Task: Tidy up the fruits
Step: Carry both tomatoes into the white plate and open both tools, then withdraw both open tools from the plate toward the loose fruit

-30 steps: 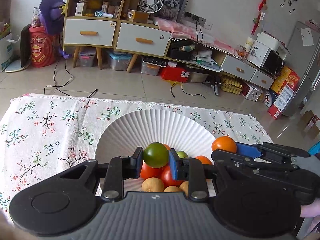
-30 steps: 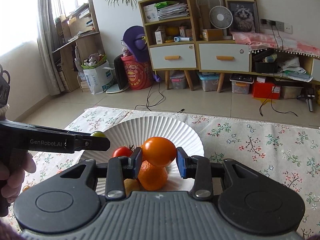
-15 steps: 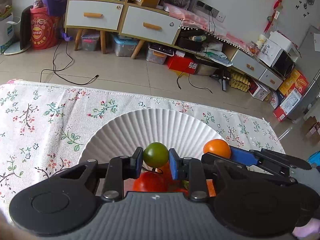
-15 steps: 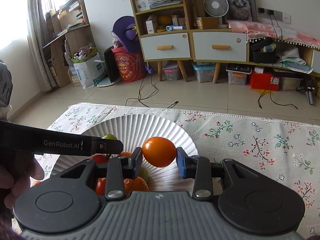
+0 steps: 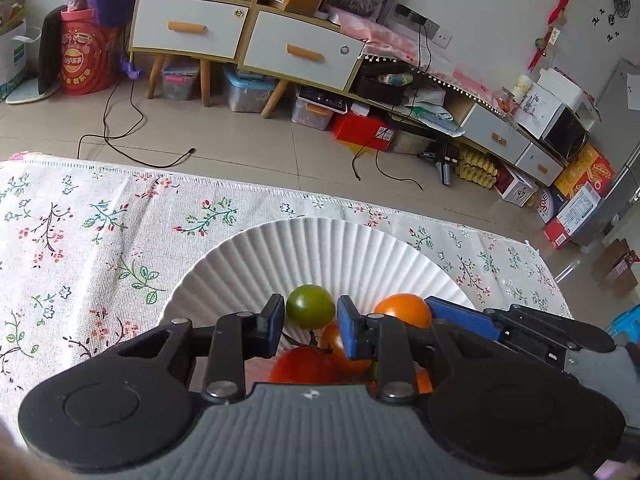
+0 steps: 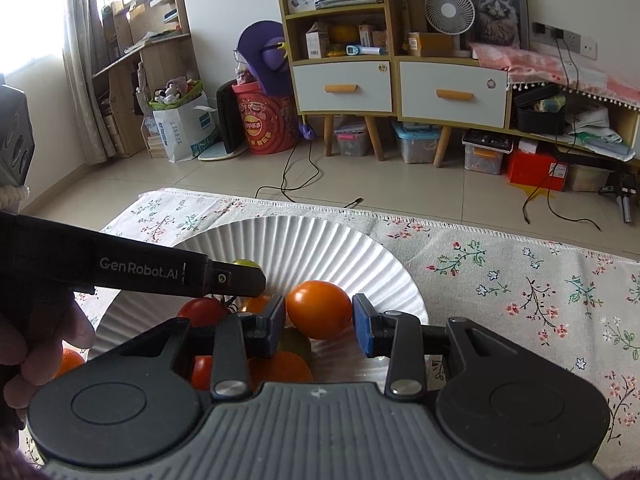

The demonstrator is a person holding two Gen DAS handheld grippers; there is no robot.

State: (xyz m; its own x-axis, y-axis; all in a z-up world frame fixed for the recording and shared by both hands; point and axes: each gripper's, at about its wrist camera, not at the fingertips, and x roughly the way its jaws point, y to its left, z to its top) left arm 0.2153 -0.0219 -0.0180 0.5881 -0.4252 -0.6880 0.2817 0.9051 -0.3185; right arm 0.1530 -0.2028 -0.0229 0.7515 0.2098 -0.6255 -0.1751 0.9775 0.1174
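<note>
I'm looking along the left gripper (image 5: 311, 320) and its blue pads (image 5: 275, 322) are pressing a green tomato (image 5: 310, 306) from both sides, so these tongs are clamped on it. The green tomato is sitting right at the fingertips, riding a little above the line between them, and it is close to round, so I can't give it a long axis or a heading. Beneath and behind these fingers I'm seeing a red tomato (image 5: 303, 364) with a dark stem curling up from it, and more orange fruit tucked in beside it, all lying in the white fluted paper plate (image 5: 256, 264) on the floral tablecloth (image 5: 80, 248).

On the right gripper (image 6: 319, 322) the jaws are opening: the orange tomato (image 6: 319, 309) is sitting between the pads, touching the left pad, while a thin gap is showing at the right pad (image 6: 362, 330). This one is egg-shaped, with its long axis running roughly across the jaws, left end slightly higher. Below and to the left of these fingers, another red tomato (image 6: 202, 312) and an orange fruit (image 6: 280, 366) are resting on the same plate. The left tongs are reaching in from the left of this view, held by a hand (image 6: 40, 344), and their tip is ending just left of the orange tomato
</note>
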